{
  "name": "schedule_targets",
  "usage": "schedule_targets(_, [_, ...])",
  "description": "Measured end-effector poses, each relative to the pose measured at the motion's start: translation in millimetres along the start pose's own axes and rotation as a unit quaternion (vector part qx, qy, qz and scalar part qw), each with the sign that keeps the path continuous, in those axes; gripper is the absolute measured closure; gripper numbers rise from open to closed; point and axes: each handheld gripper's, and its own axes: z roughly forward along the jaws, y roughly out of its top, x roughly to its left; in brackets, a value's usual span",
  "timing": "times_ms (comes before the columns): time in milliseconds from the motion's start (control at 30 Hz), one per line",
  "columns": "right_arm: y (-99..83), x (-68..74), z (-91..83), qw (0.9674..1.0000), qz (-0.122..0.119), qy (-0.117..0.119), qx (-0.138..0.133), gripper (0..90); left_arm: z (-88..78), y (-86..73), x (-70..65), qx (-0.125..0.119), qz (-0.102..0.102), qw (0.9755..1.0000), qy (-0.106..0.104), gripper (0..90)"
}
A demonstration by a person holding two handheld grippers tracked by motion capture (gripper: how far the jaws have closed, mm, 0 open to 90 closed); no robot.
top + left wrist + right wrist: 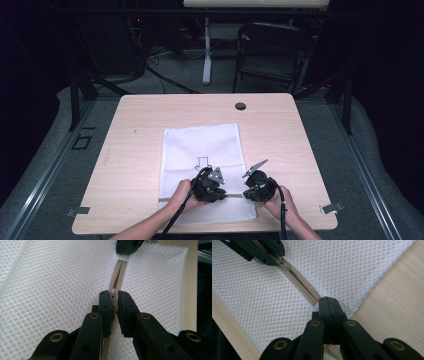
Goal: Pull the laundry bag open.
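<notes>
A white mesh laundry bag (pixel 202 155) lies on the table (pixel 130 150). The left gripper (pixel 114 305) pinches its zipper pull (pixel 114 296); the right gripper (pixel 328 307), just beside, clamps the zipper's end (pixel 315 300).

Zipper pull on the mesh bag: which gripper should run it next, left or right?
Left. The left gripper is shut on the zipper pull, while the right gripper pinches the mesh bag at the zipper's end, anchoring it. Likely the left slides while the right holds.
</notes>
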Motion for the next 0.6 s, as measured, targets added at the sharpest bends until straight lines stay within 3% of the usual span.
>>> schedule_targets(133, [0.1, 0.4, -0.6, 1.0, -0.001, -0.002, 0.005, 90.0, 0.1, 0.0, -0.3, 0.003, 0.005, 1.0, 0.0, 81.7])
schedule_targets(433, [-2.1, -0.4, -2.3, 0.9999, 0.004, -0.004, 0.011, 90.0, -13.2, -15.5, 8.2, 0.005, -0.014, 0.9999, 0.004, 81.6])
schedule_targets(600, [-1.7, 0.0, -2.4, 0.9999, 0.001, -0.005, 0.013, 90.0, -14.2, -15.8, 6.7, 0.008, -0.011, 0.9999, 0.004, 81.6])
